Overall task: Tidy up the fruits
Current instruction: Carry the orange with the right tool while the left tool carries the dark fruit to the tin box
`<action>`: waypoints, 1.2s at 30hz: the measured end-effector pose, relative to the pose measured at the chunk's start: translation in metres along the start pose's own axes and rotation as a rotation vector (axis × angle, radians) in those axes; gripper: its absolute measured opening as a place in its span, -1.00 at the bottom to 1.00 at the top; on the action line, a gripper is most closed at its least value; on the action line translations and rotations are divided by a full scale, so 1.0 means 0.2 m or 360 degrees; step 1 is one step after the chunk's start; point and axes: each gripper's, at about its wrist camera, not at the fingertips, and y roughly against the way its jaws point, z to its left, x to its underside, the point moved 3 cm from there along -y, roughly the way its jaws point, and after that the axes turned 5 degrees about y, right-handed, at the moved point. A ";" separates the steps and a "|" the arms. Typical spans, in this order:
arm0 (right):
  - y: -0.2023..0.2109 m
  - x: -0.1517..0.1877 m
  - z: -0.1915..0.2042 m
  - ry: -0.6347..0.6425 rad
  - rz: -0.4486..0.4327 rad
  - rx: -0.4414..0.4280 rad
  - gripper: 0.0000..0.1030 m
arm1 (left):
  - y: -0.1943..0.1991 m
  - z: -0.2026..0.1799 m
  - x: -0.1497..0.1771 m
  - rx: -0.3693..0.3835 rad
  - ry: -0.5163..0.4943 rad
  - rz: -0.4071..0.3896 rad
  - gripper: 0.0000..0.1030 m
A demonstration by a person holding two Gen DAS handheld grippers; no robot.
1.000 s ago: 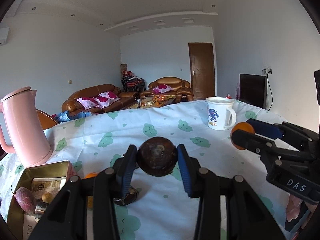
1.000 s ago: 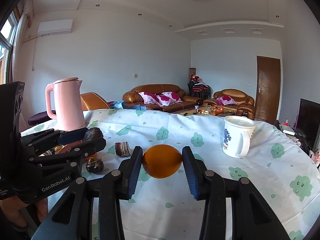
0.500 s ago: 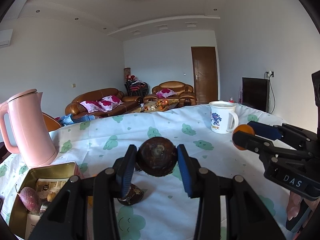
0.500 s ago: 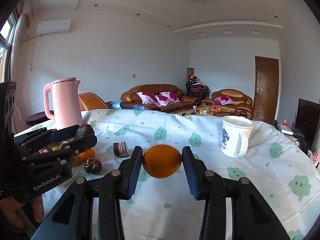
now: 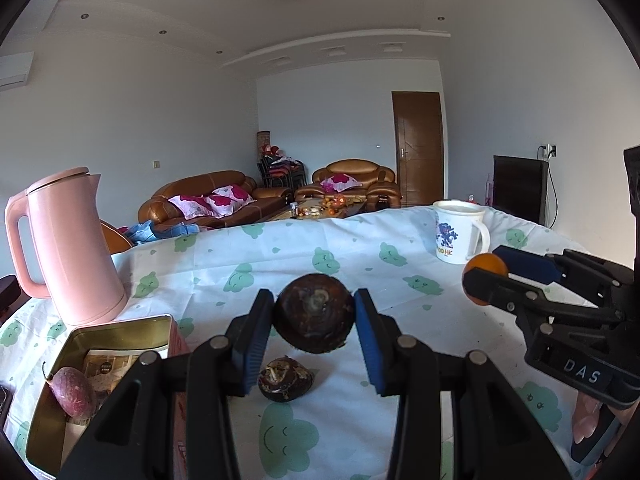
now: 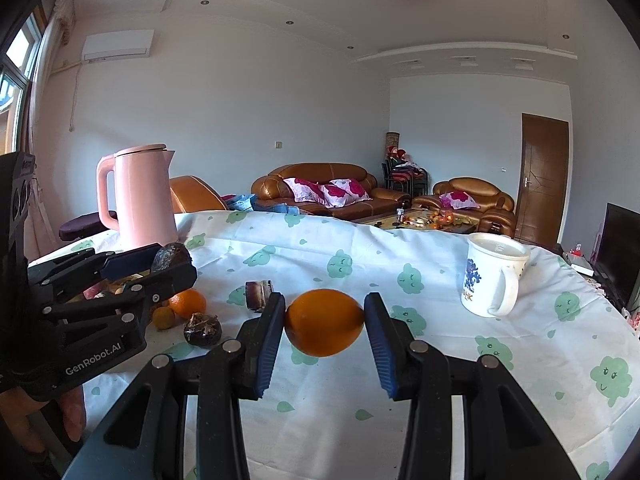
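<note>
step: carrying, both loaded | my left gripper [image 5: 314, 316] clamps the dark round fruit [image 5: 314, 313] above the cloth | my right gripper [image 6: 324, 322] pinches the orange [image 6: 324, 322] (lifted) | next: I judge, lower each into the tin [image 5: 120, 328] beside the kettle [image 5: 68, 244]

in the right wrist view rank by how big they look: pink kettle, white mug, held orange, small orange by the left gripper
1. pink kettle
2. held orange, enlarged by nearness to the camera, so only roughly level with
3. white mug
4. small orange
</note>
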 end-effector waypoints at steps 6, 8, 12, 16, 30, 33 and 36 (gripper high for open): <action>-0.03 -0.01 0.07 0.0025 0.0011 -0.0048 -0.16 | 0.01 0.06 0.00 -0.0034 0.0015 0.0009 -0.17; -0.04 -0.02 0.10 0.0036 0.0014 -0.0067 -0.16 | 0.01 0.09 0.01 -0.0045 0.0020 0.0014 -0.17; -0.06 -0.03 0.16 0.0060 0.0018 -0.0101 -0.16 | 0.02 0.13 0.01 -0.0066 0.0032 0.0023 -0.17; -0.07 -0.05 0.21 0.0084 0.0015 -0.0128 -0.16 | 0.03 0.17 0.02 -0.0086 0.0044 0.0024 -0.17; -0.11 -0.11 0.36 0.0169 0.0013 -0.0217 -0.16 | 0.08 0.30 0.03 -0.0163 0.0081 0.0030 -0.17; -0.11 -0.13 0.39 0.0189 0.0008 -0.0234 -0.16 | 0.08 0.32 0.03 -0.0174 0.0091 0.0034 -0.17; -0.12 -0.14 0.42 0.0198 0.0006 -0.0254 -0.16 | 0.09 0.35 0.04 -0.0189 0.0098 0.0037 -0.17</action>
